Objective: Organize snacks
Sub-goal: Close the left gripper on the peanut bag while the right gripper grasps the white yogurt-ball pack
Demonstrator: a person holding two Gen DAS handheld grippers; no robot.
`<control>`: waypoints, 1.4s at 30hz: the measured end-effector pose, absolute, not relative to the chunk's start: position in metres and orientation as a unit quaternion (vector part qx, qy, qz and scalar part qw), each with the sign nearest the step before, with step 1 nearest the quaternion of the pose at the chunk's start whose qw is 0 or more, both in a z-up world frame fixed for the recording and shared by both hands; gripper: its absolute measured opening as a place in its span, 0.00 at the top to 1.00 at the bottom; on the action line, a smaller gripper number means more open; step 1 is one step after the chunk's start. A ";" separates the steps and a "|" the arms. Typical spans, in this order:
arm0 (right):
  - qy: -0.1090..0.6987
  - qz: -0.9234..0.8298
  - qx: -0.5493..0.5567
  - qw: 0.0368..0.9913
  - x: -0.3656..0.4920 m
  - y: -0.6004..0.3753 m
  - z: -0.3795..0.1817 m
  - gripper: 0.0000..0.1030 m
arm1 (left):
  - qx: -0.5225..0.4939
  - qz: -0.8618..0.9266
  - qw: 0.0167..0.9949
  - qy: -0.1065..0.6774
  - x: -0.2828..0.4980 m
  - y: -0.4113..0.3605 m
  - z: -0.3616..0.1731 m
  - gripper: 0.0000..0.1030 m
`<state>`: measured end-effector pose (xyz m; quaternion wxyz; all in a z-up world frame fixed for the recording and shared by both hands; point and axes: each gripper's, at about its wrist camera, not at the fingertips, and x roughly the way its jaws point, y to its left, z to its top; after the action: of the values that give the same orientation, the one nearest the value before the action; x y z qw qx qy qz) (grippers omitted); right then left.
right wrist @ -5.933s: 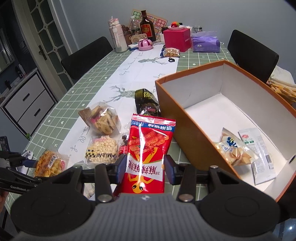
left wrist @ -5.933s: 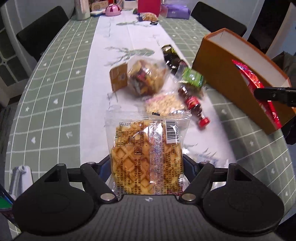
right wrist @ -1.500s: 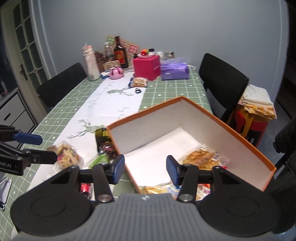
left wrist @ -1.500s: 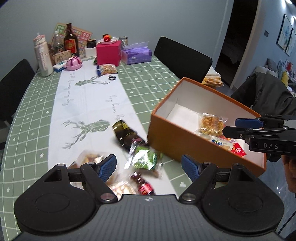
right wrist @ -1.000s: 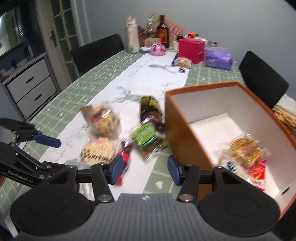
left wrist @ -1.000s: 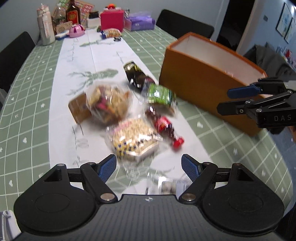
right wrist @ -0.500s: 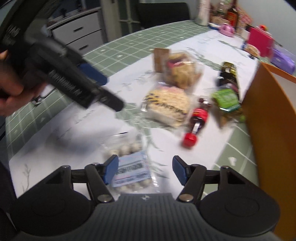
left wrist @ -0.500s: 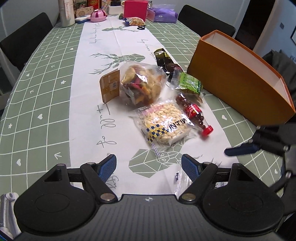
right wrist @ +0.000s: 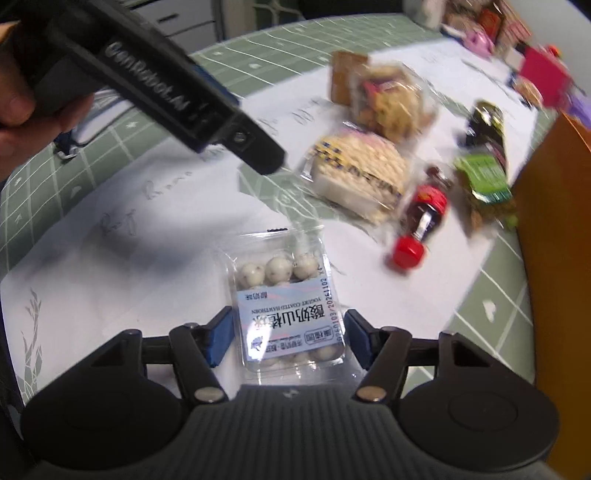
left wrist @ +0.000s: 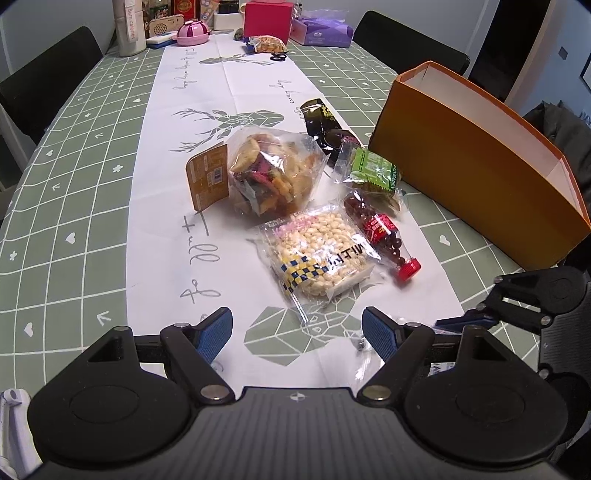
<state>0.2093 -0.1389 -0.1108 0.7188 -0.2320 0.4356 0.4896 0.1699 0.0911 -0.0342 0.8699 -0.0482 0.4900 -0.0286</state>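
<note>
In the right wrist view a clear pack of white yogurt-coated balls (right wrist: 288,306) lies on the white runner between the blue pads of my right gripper (right wrist: 288,332). Its jaws are closing and a thin gap still shows at the left pad (right wrist: 221,334). My left gripper (left wrist: 297,328) hangs open over the runner with nothing in it, just short of the puffed-rice pack (left wrist: 319,254). Beyond lie a bag of mixed crackers (left wrist: 271,171), a green packet (left wrist: 375,175), a red-capped candy bottle (left wrist: 380,230) and a dark packet (left wrist: 321,118). The orange box (left wrist: 469,173) stands at the right.
The far end of the green checked table (left wrist: 74,184) holds a pink box (left wrist: 267,18), a purple tissue pack (left wrist: 321,31), bottles and a small snack bag (left wrist: 269,44). Black chairs (left wrist: 44,92) stand around the table. A hand (right wrist: 22,103) holds the left gripper's body.
My right gripper has swung from over the orange box down to the yogurt-ball pack, which now sits between its narrowing jaws. My left gripper crept a little closer to the puffed-rice pack, still open.
</note>
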 end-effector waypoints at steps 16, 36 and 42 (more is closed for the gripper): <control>0.478 0.437 -0.168 0.743 0.253 -0.203 -0.118 0.39 | 0.138 -0.142 0.880 0.431 0.228 0.063 -0.053 0.08; 0.480 0.452 -0.139 0.739 0.264 -0.214 -0.121 0.38 | 0.134 -0.249 0.825 0.490 0.237 0.052 -0.088 0.00; 0.472 0.452 -0.151 0.742 0.261 -0.212 -0.123 0.37 | 0.132 -0.214 0.840 0.482 0.231 0.044 -0.090 0.00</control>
<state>0.2610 -0.2123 -0.1227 0.7418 -0.1509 0.4723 0.4516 0.2313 0.0438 -0.0905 0.8397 0.1320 0.4816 -0.2136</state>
